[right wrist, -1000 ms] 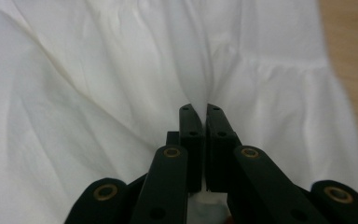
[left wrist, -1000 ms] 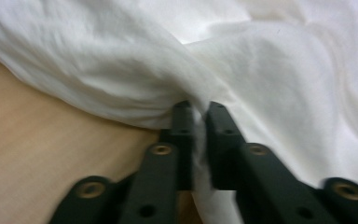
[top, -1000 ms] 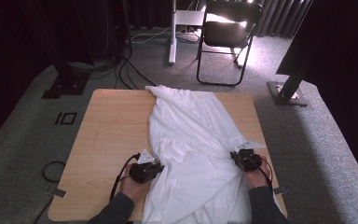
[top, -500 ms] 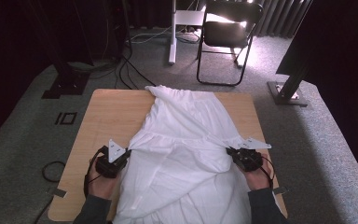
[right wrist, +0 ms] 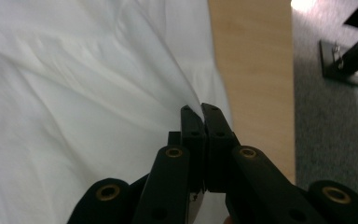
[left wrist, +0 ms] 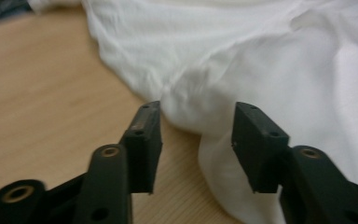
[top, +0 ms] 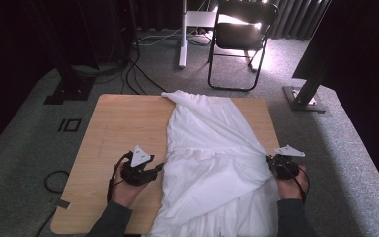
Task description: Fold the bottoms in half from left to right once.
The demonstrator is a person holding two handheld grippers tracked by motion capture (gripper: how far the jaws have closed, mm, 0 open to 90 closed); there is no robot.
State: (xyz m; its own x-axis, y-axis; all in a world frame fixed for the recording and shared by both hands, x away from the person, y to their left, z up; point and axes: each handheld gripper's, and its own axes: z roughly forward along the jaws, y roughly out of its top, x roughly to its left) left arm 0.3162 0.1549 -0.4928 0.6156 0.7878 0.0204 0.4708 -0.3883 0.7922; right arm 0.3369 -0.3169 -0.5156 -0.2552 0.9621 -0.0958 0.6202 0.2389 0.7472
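Observation:
A white garment (top: 212, 163) lies lengthwise on the wooden table (top: 123, 123), bunched to a point at the far end. My left gripper (top: 159, 168) sits at the garment's left edge. In the left gripper view its jaws have just been opening, and the left gripper (left wrist: 198, 116) stands open with a fold of the white garment (left wrist: 261, 60) between the pads, untouched. My right gripper (top: 272, 162) is at the garment's right edge near the table's right side. There the right gripper (right wrist: 201, 112) is shut on a pinch of the white garment (right wrist: 74, 93), which stretches taut from it.
Bare wood (left wrist: 42, 93) lies left of the garment, and a narrow strip of table (right wrist: 256, 70) lies right of it before the grey carpet. Beyond the table stand a black folding chair (top: 242, 34), a white post (top: 181, 29), a stand base (top: 306, 96) and loose cables (top: 143, 74).
The left gripper has let go of the garment's left side, which has drawn back toward the middle, and has shifted right. The right gripper has moved right, pulling its edge outward.

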